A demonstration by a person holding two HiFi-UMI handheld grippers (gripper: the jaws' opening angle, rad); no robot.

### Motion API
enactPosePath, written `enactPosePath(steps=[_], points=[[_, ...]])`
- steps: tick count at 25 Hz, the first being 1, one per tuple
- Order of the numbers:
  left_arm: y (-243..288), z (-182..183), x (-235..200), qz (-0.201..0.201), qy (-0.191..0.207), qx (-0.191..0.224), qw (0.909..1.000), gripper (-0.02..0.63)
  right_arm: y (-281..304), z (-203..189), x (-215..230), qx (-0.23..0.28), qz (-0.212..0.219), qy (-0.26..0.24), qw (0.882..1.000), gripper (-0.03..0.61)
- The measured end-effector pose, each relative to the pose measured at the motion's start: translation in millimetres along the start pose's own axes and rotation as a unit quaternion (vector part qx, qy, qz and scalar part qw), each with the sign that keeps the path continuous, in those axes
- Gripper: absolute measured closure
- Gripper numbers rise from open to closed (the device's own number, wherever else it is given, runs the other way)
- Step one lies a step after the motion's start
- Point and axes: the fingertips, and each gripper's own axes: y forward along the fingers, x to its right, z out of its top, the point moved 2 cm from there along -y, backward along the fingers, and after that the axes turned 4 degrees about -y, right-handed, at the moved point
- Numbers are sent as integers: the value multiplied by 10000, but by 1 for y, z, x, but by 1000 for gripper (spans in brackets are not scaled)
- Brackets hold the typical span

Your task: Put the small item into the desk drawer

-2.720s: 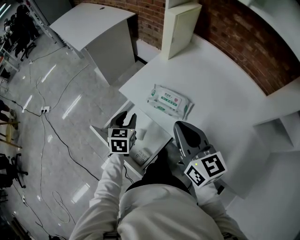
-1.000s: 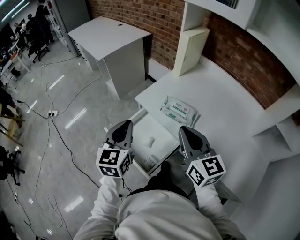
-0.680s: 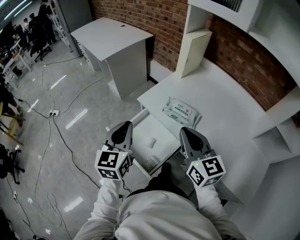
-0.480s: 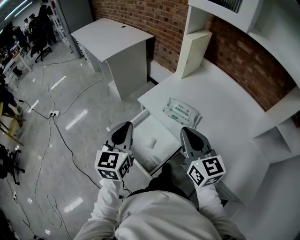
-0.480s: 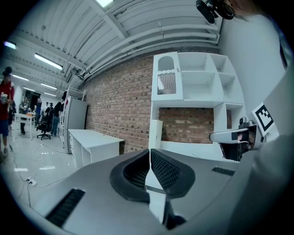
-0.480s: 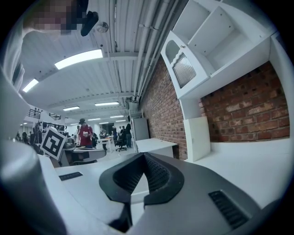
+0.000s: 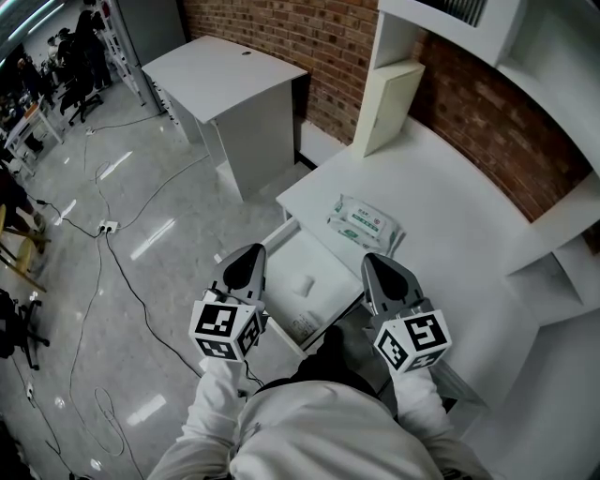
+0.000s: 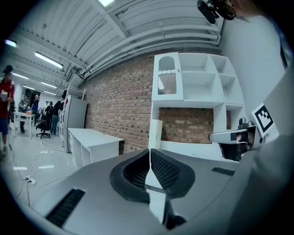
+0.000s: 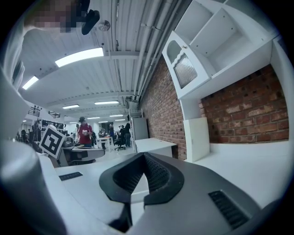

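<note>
Hovering closed, left tongs (image 7: 253,250) and right tongs (image 7: 371,260) flank the open drawer (image 7: 325,262).

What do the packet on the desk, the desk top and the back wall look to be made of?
Packet: probably soft plastic film, going by its wrinkled, pillowy outline and printed label.
Desk top: smooth matte white board, possibly laminate, with no grain showing.
Back wall: bare red-brown brick, rough, with pale mortar lines visible.

Tiny indistinct item (image 7: 303,282) in drawer (image 7: 325,261)
</note>
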Motion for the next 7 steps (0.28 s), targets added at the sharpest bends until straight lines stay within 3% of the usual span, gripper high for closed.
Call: enactPosePath(steps=[7], points=[[2,-3,-3,-10,-26,-14,10000,588,2,-5,0,-41,-3,9,10000,552]])
